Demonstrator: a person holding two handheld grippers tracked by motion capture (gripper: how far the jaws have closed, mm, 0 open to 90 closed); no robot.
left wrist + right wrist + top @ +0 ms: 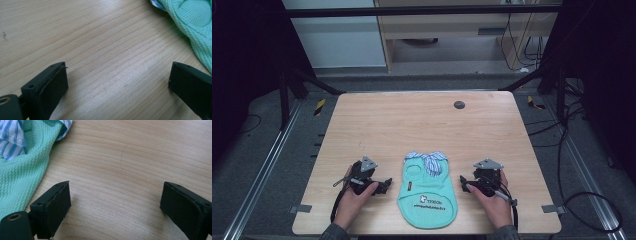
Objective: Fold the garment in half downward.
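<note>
A small mint-green knit garment (427,192) with a blue-and-white striped collar (432,161) lies flat near the table's front edge, between my two grippers. My left gripper (384,185) rests on the wood just left of it, open, with bare table between its jaws; the garment's edge (197,30) shows at the upper right of the left gripper view. My right gripper (463,182) sits just right of the garment, open over bare wood. In the right gripper view the green knit (22,177) and striped collar (11,142) lie at the left, beside the left jaw.
The light wooden table (422,125) has a small round dark disc (459,104) near its far edge. Metal clips (300,208) mark the front corners. Black frame legs and cables stand on the grey floor around the table.
</note>
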